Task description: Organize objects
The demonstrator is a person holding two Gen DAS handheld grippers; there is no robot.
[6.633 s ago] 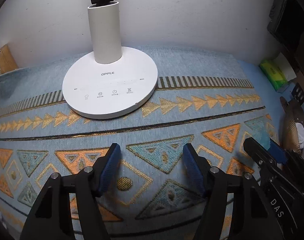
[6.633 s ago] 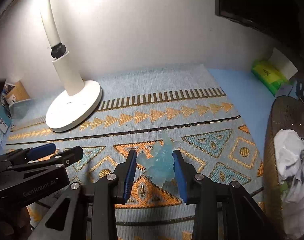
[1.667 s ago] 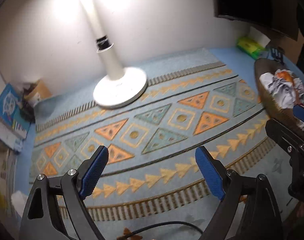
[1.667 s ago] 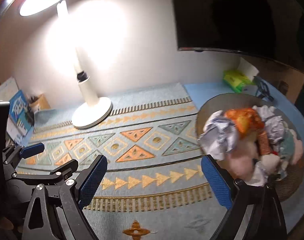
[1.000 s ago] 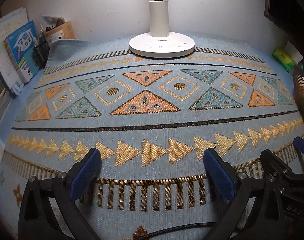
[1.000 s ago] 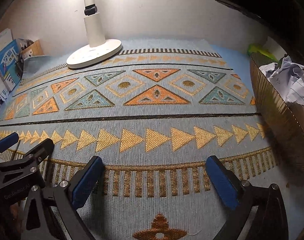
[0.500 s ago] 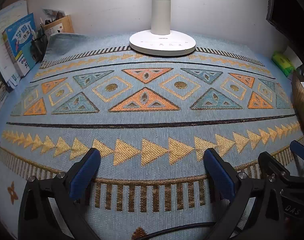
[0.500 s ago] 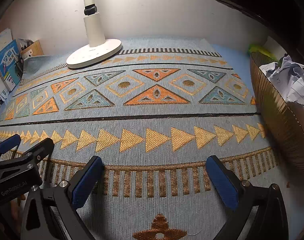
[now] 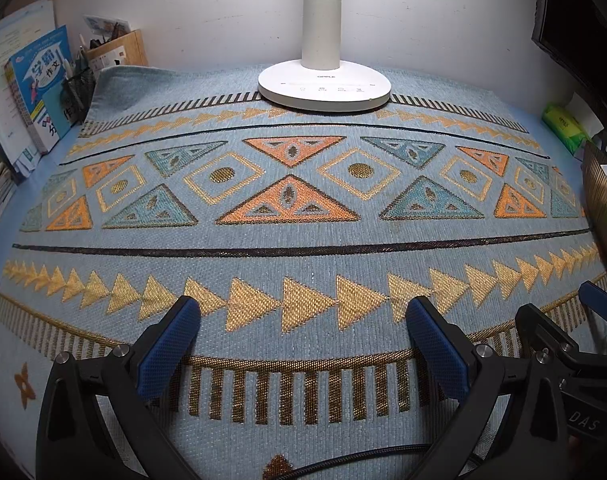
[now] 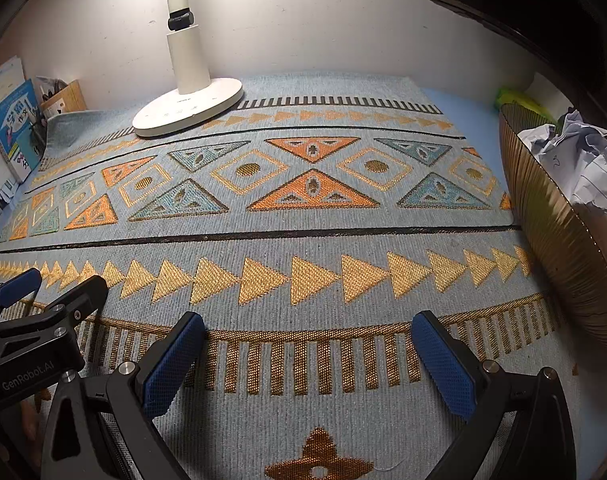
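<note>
My left gripper (image 9: 303, 332) is open and empty, low over the near edge of the patterned blue mat (image 9: 303, 240). My right gripper (image 10: 309, 354) is open and empty too, low over the same mat (image 10: 303, 232), beside the left one. A ribbed golden-brown basket (image 10: 559, 240) stands at the right with crumpled paper (image 10: 575, 164) and other items in it; its edge also shows in the left wrist view (image 9: 603, 200). No loose object lies on the mat in either view.
A white desk lamp (image 9: 323, 84) stands at the back of the mat, also in the right wrist view (image 10: 187, 100). Books (image 9: 35, 92) and a pen holder (image 9: 79, 88) line the left. A green pack (image 9: 563, 128) lies at the back right. A dark monitor (image 10: 535, 12) hangs upper right.
Over 6.6 seconds the right gripper let go of the pale blue figure, which is out of sight now. Both grippers opened wide and came down low; in the last second they barely moved.
</note>
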